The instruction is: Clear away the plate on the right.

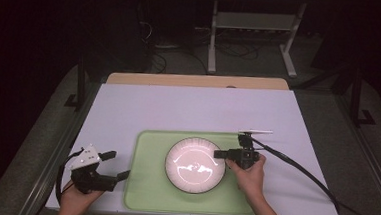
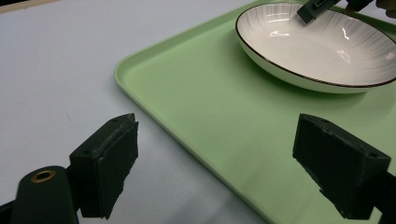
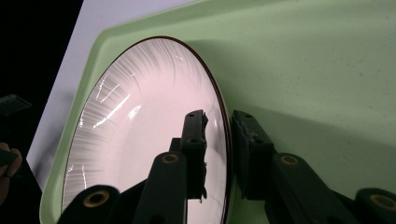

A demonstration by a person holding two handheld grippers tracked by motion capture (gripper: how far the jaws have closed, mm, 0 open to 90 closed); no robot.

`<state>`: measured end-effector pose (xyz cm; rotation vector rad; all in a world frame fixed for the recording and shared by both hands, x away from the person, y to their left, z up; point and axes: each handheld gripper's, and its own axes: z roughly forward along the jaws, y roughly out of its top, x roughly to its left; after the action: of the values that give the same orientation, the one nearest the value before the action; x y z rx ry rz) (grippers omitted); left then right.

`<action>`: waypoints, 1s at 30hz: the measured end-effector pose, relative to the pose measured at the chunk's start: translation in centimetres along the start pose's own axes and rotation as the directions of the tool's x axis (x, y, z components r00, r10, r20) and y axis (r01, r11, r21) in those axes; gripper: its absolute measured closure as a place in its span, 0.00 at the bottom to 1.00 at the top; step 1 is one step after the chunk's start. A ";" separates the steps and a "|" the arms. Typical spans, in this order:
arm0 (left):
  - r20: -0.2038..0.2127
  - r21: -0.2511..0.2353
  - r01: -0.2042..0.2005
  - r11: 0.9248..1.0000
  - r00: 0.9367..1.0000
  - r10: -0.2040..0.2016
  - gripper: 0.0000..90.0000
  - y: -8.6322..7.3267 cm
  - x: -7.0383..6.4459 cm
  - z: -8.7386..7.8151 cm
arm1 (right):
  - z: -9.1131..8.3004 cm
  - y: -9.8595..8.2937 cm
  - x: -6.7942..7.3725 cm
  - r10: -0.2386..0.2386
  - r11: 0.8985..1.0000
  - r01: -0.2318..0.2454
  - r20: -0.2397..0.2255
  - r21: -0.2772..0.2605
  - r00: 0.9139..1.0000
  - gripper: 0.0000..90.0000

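Observation:
A white plate (image 1: 195, 165) with fine ribs and a dark rim lies on a light green tray (image 1: 143, 185). My right gripper (image 1: 219, 154) reaches in from the right at the plate's right rim. In the right gripper view the jaws (image 3: 219, 126) stand on either side of the rim, one inside the plate (image 3: 140, 140) and one outside over the tray (image 3: 303, 70), pinched close on it. My left gripper (image 1: 119, 164) rests at the tray's left edge, open and holding nothing. In the left gripper view its jaws (image 2: 215, 158) span the tray's edge (image 2: 210, 93), with the plate (image 2: 327, 46) farther off.
A pale cover (image 1: 193, 107) tops the table, with a bare wooden strip (image 1: 195, 80) at the far edge. The right gripper's cable (image 1: 305, 172) trails off to the right across the table. Dark floor, cables and a white stand (image 1: 255, 36) lie beyond.

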<state>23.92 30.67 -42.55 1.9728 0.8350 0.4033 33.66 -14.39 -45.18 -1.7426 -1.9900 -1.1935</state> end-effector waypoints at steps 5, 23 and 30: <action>0.000 0.001 0.000 1.000 1.000 0.000 0.16 0.0 0.0 0.0 | -0.1 -0.1 0.0 -0.015 1.000 0.016 0.006 -0.004 1.000 0.84; 0.000 0.001 0.000 1.000 1.000 0.000 0.16 0.0 0.0 0.1 | -1.0 -0.6 0.5 -0.090 0.995 0.091 0.031 -0.038 0.995 0.80; 0.000 0.004 0.001 1.000 1.000 -0.001 0.16 0.0 -0.1 0.1 | -1.9 -0.5 0.5 -0.115 0.991 0.117 0.039 -0.065 0.993 0.79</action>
<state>23.93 30.54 -42.62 1.9760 0.8373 0.4010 32.42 -15.35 -43.83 -1.7114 -2.1211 -1.2886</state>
